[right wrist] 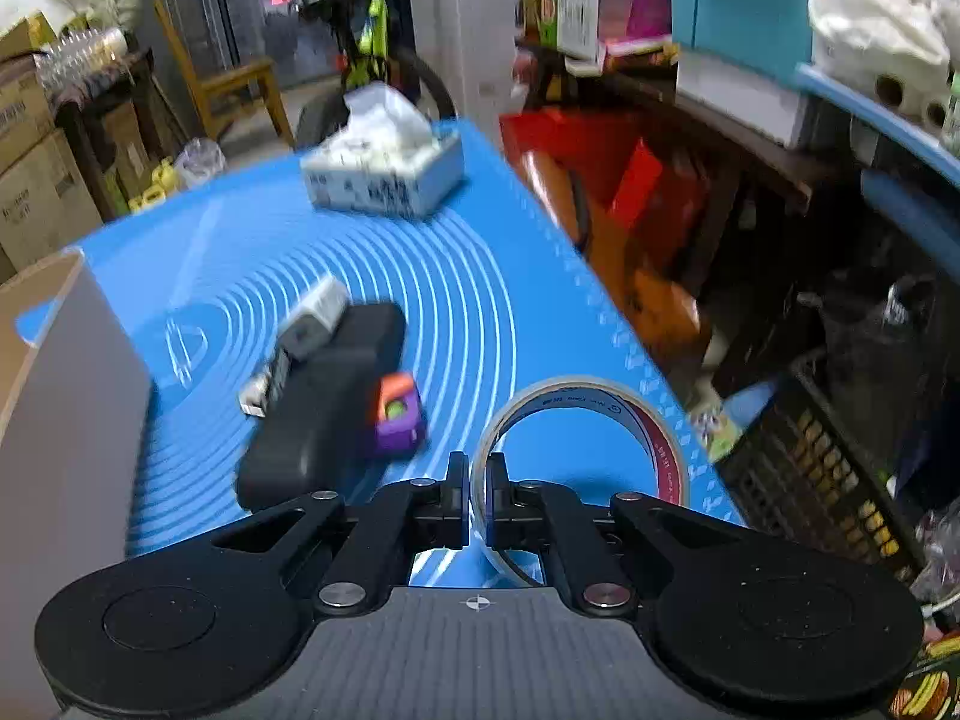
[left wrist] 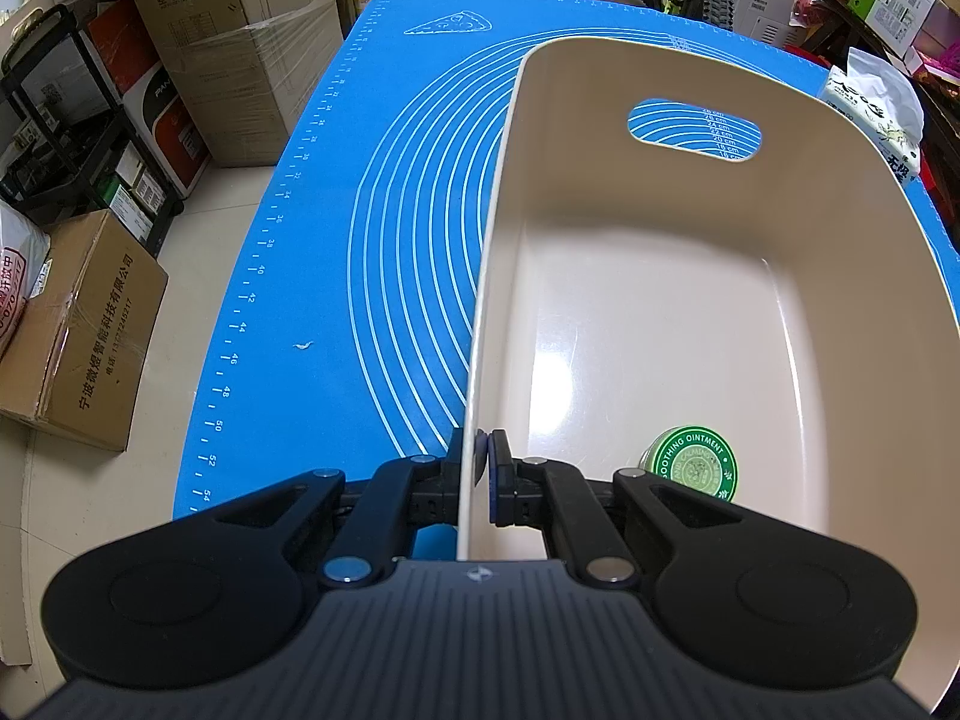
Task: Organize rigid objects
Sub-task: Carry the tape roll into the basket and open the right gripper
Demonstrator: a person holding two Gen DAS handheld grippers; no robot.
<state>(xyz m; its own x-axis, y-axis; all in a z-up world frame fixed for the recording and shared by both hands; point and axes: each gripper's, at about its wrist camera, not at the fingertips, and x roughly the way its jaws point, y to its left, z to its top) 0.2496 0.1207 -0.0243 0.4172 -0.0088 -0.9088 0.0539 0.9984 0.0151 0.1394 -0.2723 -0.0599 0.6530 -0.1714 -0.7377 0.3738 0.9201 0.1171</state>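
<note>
My left gripper [left wrist: 482, 461] is shut on the left wall of a cream plastic basket [left wrist: 498, 228], one finger inside and one outside. A round green ointment tin [left wrist: 693, 471] lies on the basket's floor near the gripper. My right gripper [right wrist: 477, 489] is shut on the rim of a clear tape roll [right wrist: 648, 420] and holds it over the blue mat [right wrist: 240, 252]. On the mat lie a black case [right wrist: 324, 414], an orange and purple cube [right wrist: 396, 417] and a small white and grey box [right wrist: 312, 315]. The basket's wall [right wrist: 66, 390] shows at the left.
A tissue pack [right wrist: 384, 171] sits at the mat's far end, also in the left wrist view [left wrist: 876, 108]. Cardboard boxes [left wrist: 78, 324] stand on the floor to the left. A red box [right wrist: 600, 192] and a black crate [right wrist: 822, 468] stand beyond the mat's right edge.
</note>
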